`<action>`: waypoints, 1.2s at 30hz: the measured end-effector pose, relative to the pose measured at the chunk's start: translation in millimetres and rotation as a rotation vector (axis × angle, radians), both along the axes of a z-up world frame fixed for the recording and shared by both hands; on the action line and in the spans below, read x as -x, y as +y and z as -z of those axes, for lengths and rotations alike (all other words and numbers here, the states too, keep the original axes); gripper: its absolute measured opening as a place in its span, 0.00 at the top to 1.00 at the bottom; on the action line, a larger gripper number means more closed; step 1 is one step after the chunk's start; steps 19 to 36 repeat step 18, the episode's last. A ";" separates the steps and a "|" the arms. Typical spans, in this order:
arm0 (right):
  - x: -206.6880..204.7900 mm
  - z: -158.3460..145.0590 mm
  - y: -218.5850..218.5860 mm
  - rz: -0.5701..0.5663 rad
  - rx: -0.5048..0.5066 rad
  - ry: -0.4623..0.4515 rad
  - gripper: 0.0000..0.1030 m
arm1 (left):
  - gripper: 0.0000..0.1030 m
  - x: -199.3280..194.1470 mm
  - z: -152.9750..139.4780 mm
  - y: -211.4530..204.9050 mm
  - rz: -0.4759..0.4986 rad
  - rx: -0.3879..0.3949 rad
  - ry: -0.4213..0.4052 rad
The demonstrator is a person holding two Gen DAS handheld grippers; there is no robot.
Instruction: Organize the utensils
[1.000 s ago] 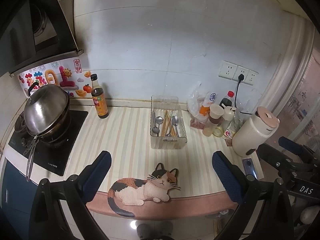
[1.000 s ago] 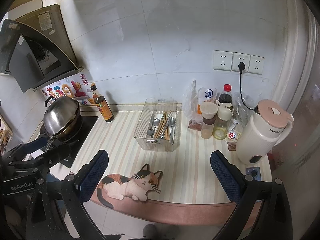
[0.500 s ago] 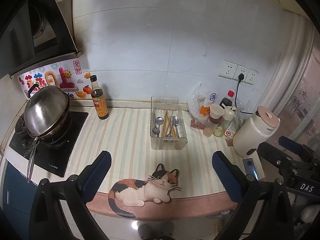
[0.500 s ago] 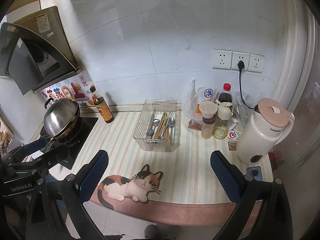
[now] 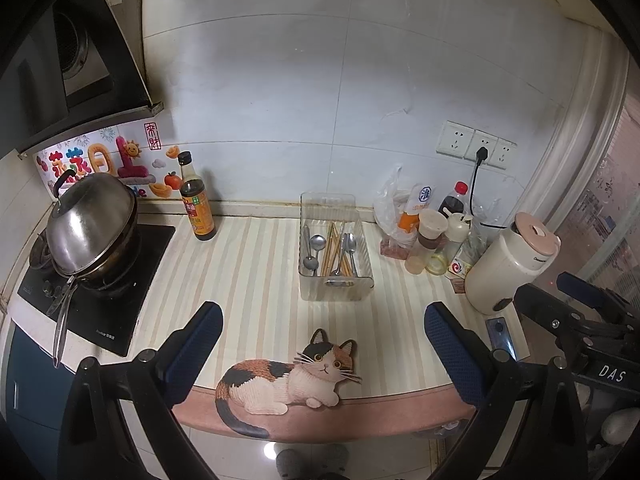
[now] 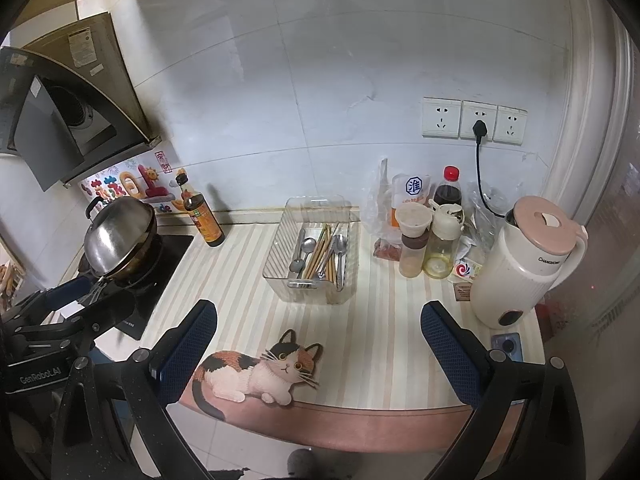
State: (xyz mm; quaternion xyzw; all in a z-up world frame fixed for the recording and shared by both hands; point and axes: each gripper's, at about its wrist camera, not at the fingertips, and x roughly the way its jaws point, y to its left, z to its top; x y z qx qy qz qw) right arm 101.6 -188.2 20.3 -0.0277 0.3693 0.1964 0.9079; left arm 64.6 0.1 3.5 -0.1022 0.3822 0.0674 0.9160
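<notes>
A clear plastic tray (image 5: 335, 284) (image 6: 280, 236) stands on the striped counter mat near the back wall. Inside lie metal spoons (image 5: 316, 246) (image 6: 305, 249) and wooden chopsticks (image 5: 331, 248) (image 6: 318, 254), mixed side by side. My left gripper (image 5: 322, 320) is open and empty, held back from the counter's front edge. My right gripper (image 6: 318, 318) is open and empty too, at about the same distance. Each gripper shows at the edge of the other's view, the right one (image 5: 592, 316) and the left one (image 6: 60, 312).
A wok with a steel lid (image 5: 90, 228) sits on the stove at the left. A sauce bottle (image 5: 196, 200) stands by the wall. Condiment bottles (image 6: 432, 236) and a white kettle (image 6: 524, 264) crowd the right. A cat picture (image 5: 288, 376) marks the mat's front edge.
Both views have shifted very slightly; the grippers stay open and nothing on the counter has moved.
</notes>
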 end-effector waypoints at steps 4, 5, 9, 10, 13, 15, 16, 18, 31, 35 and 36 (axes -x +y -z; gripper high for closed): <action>-1.5 -0.8 -0.8 -0.001 0.000 0.000 0.00 | 0.00 -0.1 0.0 -0.1 0.000 -0.001 0.001; -1.6 -0.6 -0.9 -0.002 0.000 0.001 0.00 | 0.00 -0.3 0.0 0.0 0.001 0.000 0.002; -2.7 -0.1 -1.0 -0.001 0.003 0.000 0.00 | 0.00 -0.9 0.0 -0.5 -0.001 0.000 0.002; -2.7 -0.2 -1.0 -0.001 0.001 0.001 0.00 | 0.00 -0.6 0.0 -0.9 -0.009 -0.003 0.002; -2.9 0.7 -0.9 0.001 0.001 0.000 0.00 | 0.00 -1.0 -0.1 -1.1 -0.009 -0.003 0.003; -2.4 1.5 -0.5 0.001 0.001 0.000 0.00 | 0.00 -1.0 -0.2 -1.3 -0.010 -0.004 0.002; -3.2 0.7 -1.2 0.001 0.001 0.001 0.00 | 0.00 -1.3 -0.3 -1.4 -0.009 -0.002 0.001; -2.3 1.3 -0.8 0.001 -0.001 0.002 0.00 | 0.00 -2.7 0.3 -1.0 -0.005 0.000 0.002; -2.3 1.3 -0.8 0.001 -0.001 0.002 0.00 | 0.00 -2.7 0.3 -1.0 -0.005 0.000 0.002; -2.3 1.3 -0.8 0.001 -0.001 0.002 0.00 | 0.00 -2.7 0.3 -1.0 -0.005 0.000 0.002; -2.3 1.3 -0.8 0.001 -0.001 0.002 0.00 | 0.00 -2.7 0.3 -1.0 -0.005 0.000 0.002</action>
